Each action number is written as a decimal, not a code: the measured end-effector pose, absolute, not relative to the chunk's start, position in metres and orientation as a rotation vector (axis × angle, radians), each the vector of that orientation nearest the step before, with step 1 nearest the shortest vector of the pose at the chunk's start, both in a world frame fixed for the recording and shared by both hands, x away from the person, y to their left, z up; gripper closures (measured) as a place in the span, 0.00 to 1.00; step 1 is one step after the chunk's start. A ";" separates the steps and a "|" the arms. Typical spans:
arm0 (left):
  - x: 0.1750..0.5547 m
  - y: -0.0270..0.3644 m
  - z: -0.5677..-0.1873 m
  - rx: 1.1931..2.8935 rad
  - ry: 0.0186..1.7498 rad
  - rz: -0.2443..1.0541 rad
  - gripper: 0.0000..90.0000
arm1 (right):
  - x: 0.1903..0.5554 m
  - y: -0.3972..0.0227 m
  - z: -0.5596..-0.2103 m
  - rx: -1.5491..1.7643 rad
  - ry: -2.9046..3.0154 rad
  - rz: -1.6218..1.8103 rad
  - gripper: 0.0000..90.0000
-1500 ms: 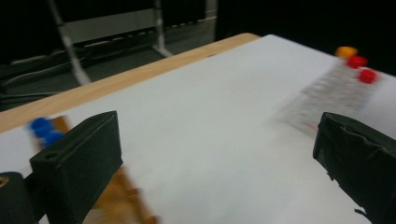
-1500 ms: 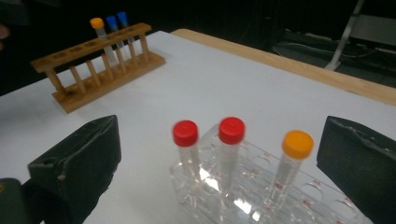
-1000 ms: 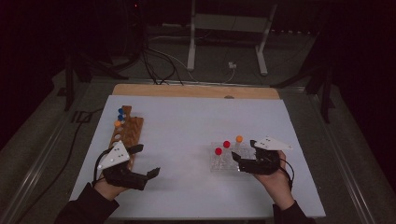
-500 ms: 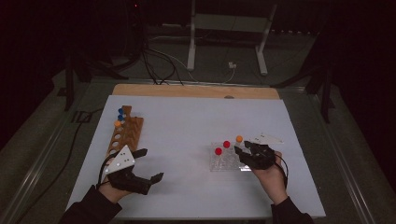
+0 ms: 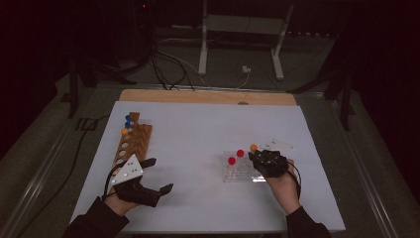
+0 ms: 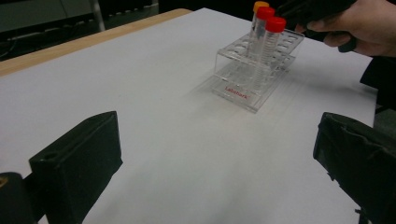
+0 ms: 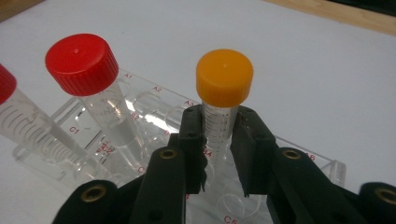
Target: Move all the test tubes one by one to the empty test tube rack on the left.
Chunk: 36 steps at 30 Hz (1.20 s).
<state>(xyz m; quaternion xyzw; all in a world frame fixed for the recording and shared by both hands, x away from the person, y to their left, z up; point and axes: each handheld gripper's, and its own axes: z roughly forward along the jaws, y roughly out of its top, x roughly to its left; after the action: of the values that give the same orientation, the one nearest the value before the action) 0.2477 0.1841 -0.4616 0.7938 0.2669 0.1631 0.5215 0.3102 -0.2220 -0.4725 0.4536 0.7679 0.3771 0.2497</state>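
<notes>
Three capped tubes upright in clear rack [image 5: 237,171], orange-capped tube [image 7: 223,100] at far end clamped just under cap by right gripper [image 7: 218,154], jaws just closed; left gripper [image 5: 157,174] agape, empty, well left of rack.

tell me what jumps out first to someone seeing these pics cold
The orange-capped tube stands out, upright in the clear rack right of the table's middle, with the right gripper having just closed its fingers on the tube below the cap. Two red-capped tubes stand beside it in the same rack. At the table's left edge sits a wooden rack with blue-capped tubes, near the open left gripper.
</notes>
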 end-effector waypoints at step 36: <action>0.245 0.184 -0.453 1.885 0.613 0.391 0.02 | 0.251 -0.230 -0.413 1.044 2.074 1.194 0.83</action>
<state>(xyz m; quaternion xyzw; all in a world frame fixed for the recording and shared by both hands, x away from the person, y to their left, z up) 0.2451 0.1844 -0.4534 0.7902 0.2570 0.1637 0.5317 0.2512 -0.2297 -0.4131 0.3858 0.7666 0.4412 0.2624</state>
